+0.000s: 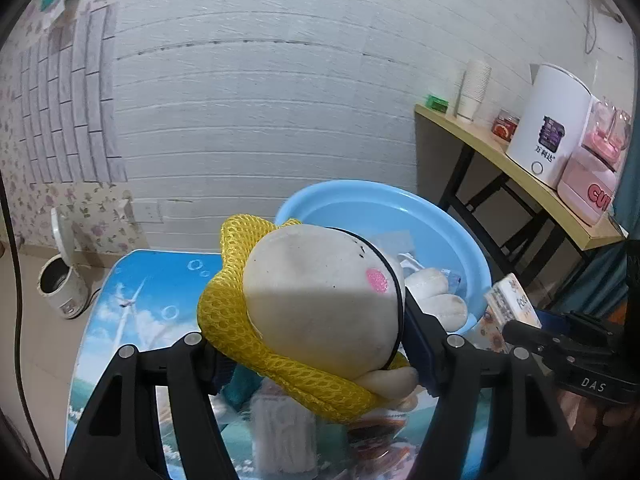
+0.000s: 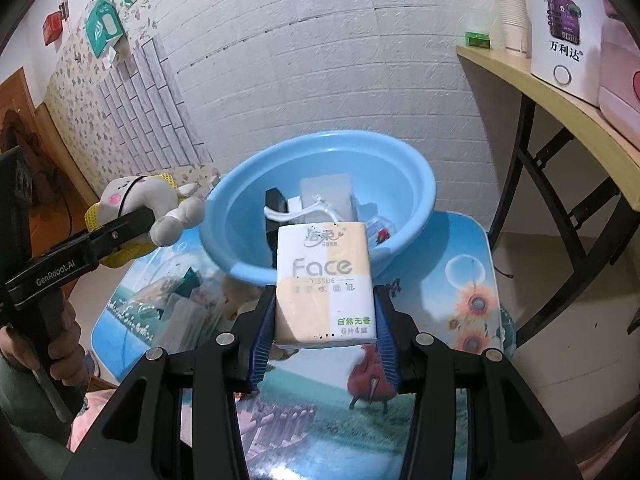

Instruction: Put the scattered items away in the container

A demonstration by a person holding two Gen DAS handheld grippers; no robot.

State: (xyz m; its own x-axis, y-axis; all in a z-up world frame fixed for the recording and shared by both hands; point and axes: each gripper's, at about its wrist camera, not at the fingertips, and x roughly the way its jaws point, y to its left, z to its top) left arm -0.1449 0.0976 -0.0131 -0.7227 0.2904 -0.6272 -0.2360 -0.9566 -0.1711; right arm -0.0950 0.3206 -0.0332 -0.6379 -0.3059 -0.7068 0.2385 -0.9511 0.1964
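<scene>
Here the left gripper [image 1: 316, 356] pinches a plush toy [image 1: 320, 304]; only the right wrist view shows the right gripper [image 2: 326, 340] pinching a tissue pack [image 2: 326, 280] before the blue basin [image 2: 416, 184].

A low counter [image 2: 476, 280] printed with sky and sunflowers carries a blue basin [image 2: 416, 184] at its far end; packets [image 2: 188, 316] lie scattered nearer.

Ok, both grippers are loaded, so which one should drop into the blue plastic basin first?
Right, probably. The right gripper holds the tissue pack facing the blue plastic basin; the left gripper holds its plush toy off beside the rim.
</scene>
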